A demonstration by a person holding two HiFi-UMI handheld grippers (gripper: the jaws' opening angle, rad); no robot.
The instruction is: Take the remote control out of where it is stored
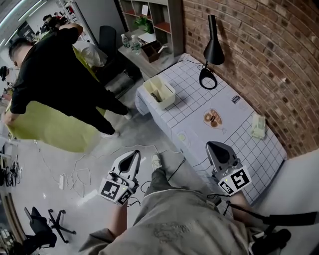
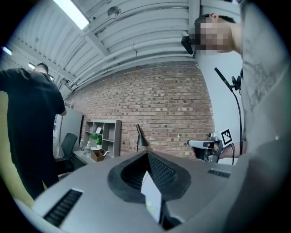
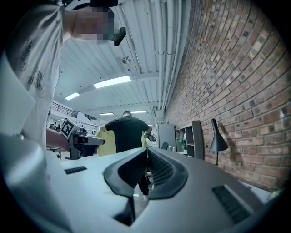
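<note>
the left gripper (image 1: 135, 152) is held level over the grey floor (image 1: 97, 149), just left of the near end of the table (image 1: 234, 134). its jaws are closed tip to tip with nothing between them. the right gripper (image 1: 210, 145) is level too, with its tips over the table's near left edge. its jaws are likewise pressed together and empty. the two grippers are well apart, side by side, both pointing toward the far end of the room.

the table wears a white cloth with a dark grid. at its left edge, toward the far end, stands an open cream storage box (image 1: 167, 97). a dark slim thing lies inside it. it looks like the remote control (image 1: 156, 94), though it is too small to be sure. the box is well apart from both grippers.

a black desk lamp (image 1: 213, 47) stands at the far end of the table beside the brick wall (image 1: 259, 45), and a shelf unit (image 1: 149, 15) stands beyond it. on the left, farther off, a person (image 1: 50, 74) in black holds a yellow cloth (image 1: 50, 127).
</note>
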